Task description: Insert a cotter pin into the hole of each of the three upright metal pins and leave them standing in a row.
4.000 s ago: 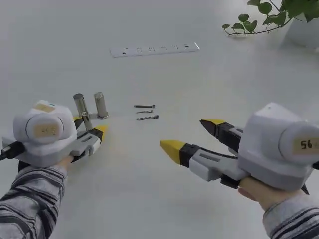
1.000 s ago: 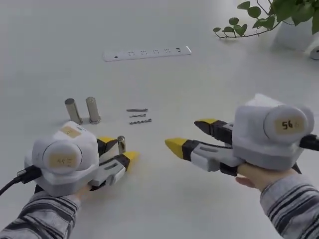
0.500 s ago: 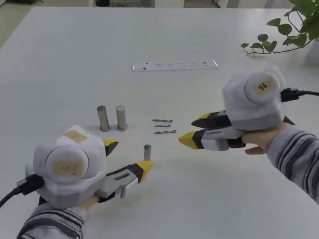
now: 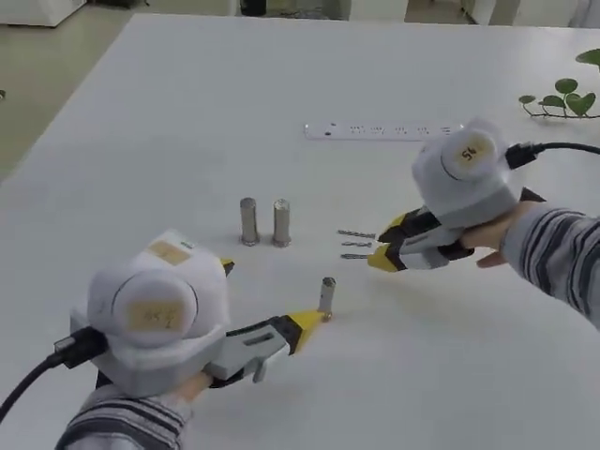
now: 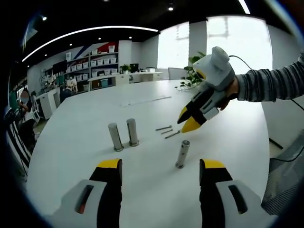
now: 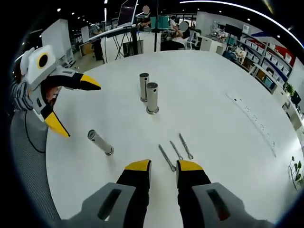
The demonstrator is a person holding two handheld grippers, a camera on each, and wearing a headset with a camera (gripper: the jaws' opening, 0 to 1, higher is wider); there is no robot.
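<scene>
Two metal pins [image 4: 248,220] [image 4: 281,222] stand side by side on the white table. A third pin [image 4: 326,293] stands upright apart from them, nearer me, just beyond one tip of my left gripper [image 4: 265,294], which is open and holds nothing. In the left gripper view that pin [image 5: 182,153] stands ahead between the jaws, closer to the right one. Three cotter pins [image 4: 356,244] lie flat to the right of the pair. My right gripper [image 4: 386,246] hovers right at them, jaws only narrowly apart, with the nearest cotter pin [image 6: 167,157] just ahead of the gap.
A white power strip [image 4: 384,131] lies farther back on the table. Plant leaves [image 4: 561,92] reach in at the far right edge. A cable [image 4: 562,147] runs from the right gripper. The table's left edge [image 4: 84,103] borders open floor.
My left gripper set the third pin upright in front of the pair, let go and opened. My right gripper moved up to the cotter pins and narrowed its jaws. The head camera shifted.
</scene>
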